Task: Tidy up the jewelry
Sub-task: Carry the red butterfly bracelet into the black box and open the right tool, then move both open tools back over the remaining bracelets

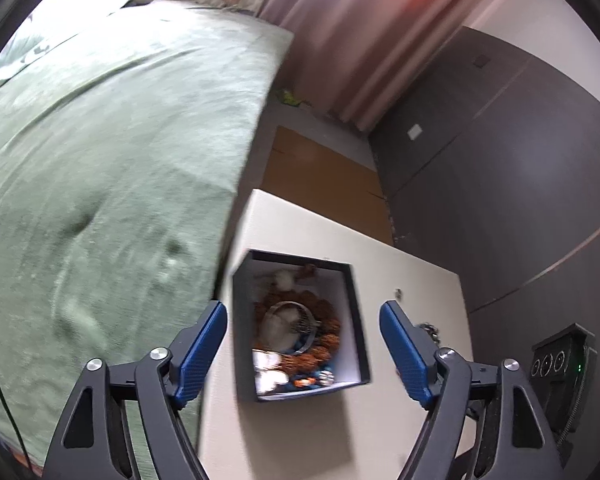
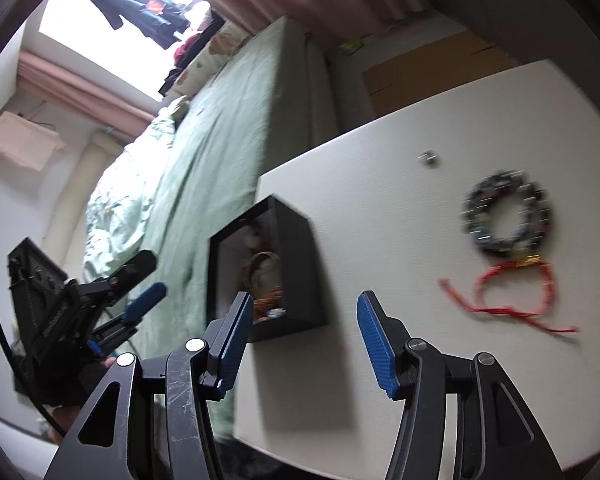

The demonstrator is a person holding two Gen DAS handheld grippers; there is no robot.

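A black box [image 1: 356, 320] with a white lining stands on the white table [image 1: 412, 280]. It holds an orange beaded bracelet [image 1: 324, 344], a metal bangle and small silver pieces. My left gripper [image 1: 304, 344] is open and empty above the box. In the right wrist view the box [image 2: 300, 256] sits near the table's left edge. A dark beaded bracelet [image 2: 508, 216], a red cord bracelet [image 2: 512, 292] and a small silver piece [image 2: 429, 157] lie on the table to the right. My right gripper [image 2: 300, 340] is open and empty near the box. The left gripper [image 2: 140, 300] also shows there.
A bed with a green cover [image 1: 112, 152] runs along the table's left side. A cardboard box [image 1: 320, 172] lies on the floor behind the table. Dark cabinet doors [image 1: 500, 160] stand on the right. Pink curtains [image 1: 340, 32] hang at the back.
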